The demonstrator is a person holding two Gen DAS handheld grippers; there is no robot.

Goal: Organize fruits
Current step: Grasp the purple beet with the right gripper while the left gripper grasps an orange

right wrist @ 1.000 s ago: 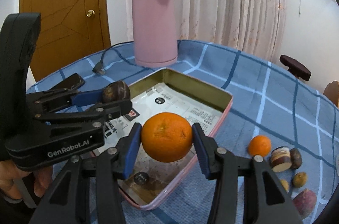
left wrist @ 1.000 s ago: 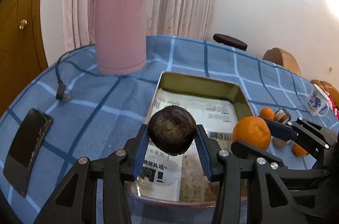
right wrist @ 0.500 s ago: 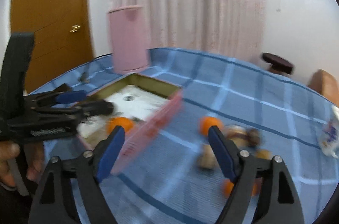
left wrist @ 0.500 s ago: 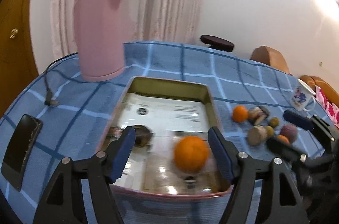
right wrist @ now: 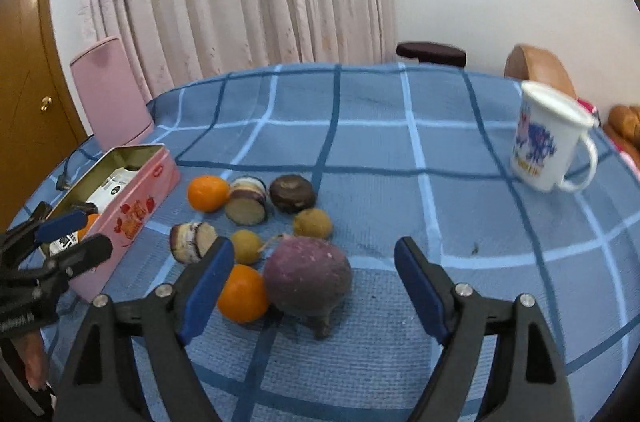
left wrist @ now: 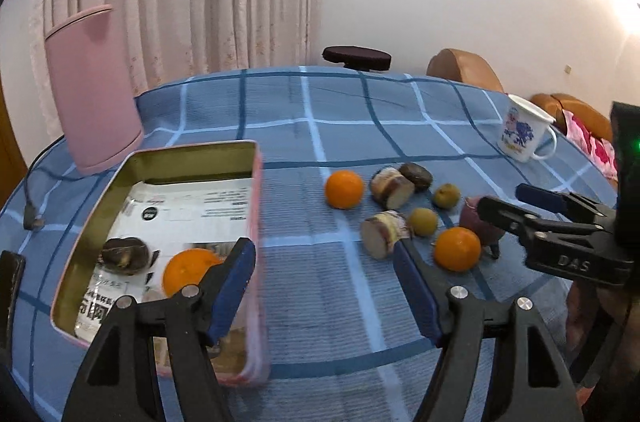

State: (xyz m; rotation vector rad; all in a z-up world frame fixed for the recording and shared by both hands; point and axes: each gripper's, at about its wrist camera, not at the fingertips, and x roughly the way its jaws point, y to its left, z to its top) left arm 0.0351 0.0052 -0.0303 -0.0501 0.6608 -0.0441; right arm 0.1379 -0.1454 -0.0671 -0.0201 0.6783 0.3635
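The pink tin (left wrist: 256,222) lies open at the left of the left wrist view, on the blue checked tablecloth (left wrist: 320,110). It is a long metal box with a printed paper on its floor. On that paper lie a dark round fruit (left wrist: 125,256) and an orange (left wrist: 188,272), side by side near the lower end of the tin.

The left gripper (left wrist: 324,288) has its jaws apart and nothing between them; only bare cloth is there. Its left finger overlaps the right wall of the tin and part of the orange inside.

Right of the tin, in the middle of the picture, the other fruits lie in a loose group: a second orange (left wrist: 344,189), two cut pieces with pale flesh and dark skin (left wrist: 392,182), a dark brown fruit (left wrist: 416,175), two small yellow-green fruits (left wrist: 424,221) and a third orange (left wrist: 457,248).

The right gripper (right wrist: 314,288) is also apart and holds nothing. In the right wrist view a big purple fruit (right wrist: 307,276) lies between its fingers, closer to the left one, with no contact visible. The third orange is just beside this fruit, partly behind the left finger (right wrist: 206,286).

A white mug (right wrist: 548,146) stands at the right, well apart from the fruits.
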